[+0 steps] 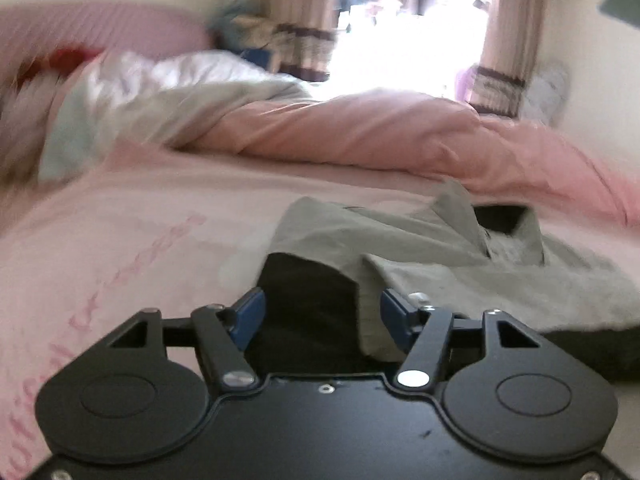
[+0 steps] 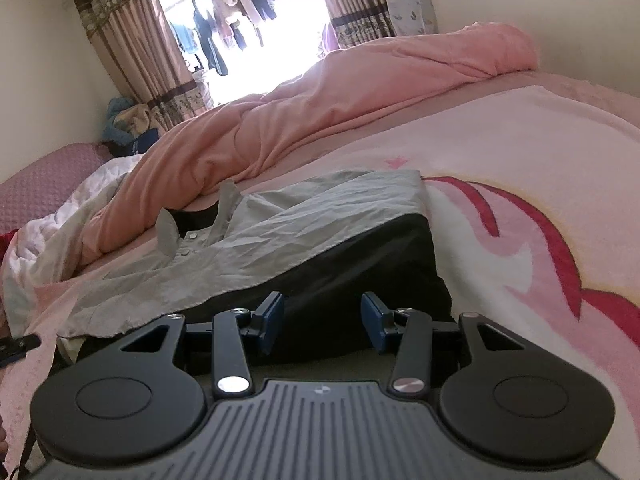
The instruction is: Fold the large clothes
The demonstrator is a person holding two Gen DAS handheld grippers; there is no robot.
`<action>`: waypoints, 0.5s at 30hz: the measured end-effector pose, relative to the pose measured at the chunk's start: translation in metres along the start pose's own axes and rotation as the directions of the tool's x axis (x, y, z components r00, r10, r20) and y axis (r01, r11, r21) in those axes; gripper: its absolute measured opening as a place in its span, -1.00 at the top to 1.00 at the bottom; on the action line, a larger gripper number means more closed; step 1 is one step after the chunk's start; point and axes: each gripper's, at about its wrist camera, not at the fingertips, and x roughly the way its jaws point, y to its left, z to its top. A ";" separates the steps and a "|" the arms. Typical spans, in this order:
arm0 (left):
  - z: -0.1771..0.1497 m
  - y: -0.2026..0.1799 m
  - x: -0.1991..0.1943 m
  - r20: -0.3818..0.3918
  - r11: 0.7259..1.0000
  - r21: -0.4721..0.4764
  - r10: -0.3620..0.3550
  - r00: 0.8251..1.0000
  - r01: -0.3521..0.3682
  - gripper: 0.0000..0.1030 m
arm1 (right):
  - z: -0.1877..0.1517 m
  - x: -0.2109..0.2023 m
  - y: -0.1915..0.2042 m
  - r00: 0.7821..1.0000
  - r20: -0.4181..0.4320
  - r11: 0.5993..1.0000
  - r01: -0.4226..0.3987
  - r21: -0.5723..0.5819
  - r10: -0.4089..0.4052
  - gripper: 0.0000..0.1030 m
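Left wrist view: our left tongs [image 1: 320, 316] stand wide, gripping nothing, a sleeve fold of the grey, black-lined cotton jacket [image 1: 420, 248] between their pads. Our right tongs [image 2: 322, 322], equally wide, face its black hem on the pink bed [image 2: 500, 184], probably poised for folding.

Pink bedsheet [image 2: 520, 184] with red-and-white print covers the bed; bunched pink duvet [image 2: 320, 108] along the far side, white quilt [image 2: 60, 216] at far left. Window [image 2: 248, 28] beyond, brown curtains [image 2: 120, 36] either side, clothes [image 2: 224, 20] hanging outside, blue plush [image 2: 120, 118] in the corner.
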 end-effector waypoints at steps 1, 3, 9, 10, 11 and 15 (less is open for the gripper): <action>0.004 0.005 0.000 -0.002 0.999 -0.033 -0.025 1.000 0.024 -0.20 | 0.001 0.001 0.002 1.000 0.004 1.000 0.002 -0.002 -0.002 -0.03; 0.013 0.001 0.000 0.007 0.993 -0.055 -0.101 0.995 0.101 -0.20 | 0.004 0.003 0.008 1.000 0.019 1.000 0.007 -0.013 -0.007 -0.03; 0.008 -0.044 0.024 -0.046 0.963 0.013 -0.269 0.962 0.270 -0.23 | 0.006 0.025 0.021 0.997 0.041 0.995 0.067 -0.079 -0.064 -0.03; 0.004 -0.050 0.035 -0.081 0.962 0.024 -0.270 0.959 0.273 -0.22 | 0.005 0.031 0.021 0.996 0.033 0.993 0.083 -0.089 -0.080 -0.03; 0.001 -0.052 0.043 -0.101 0.963 0.034 -0.262 0.960 0.267 -0.22 | 0.003 0.037 0.019 0.995 0.025 0.991 0.096 -0.096 -0.094 -0.03; -0.014 -0.051 0.077 -0.194 0.978 0.060 -0.185 0.963 0.200 -0.22 | -0.007 0.051 0.007 0.994 -0.008 0.989 0.105 -0.108 -0.106 0.14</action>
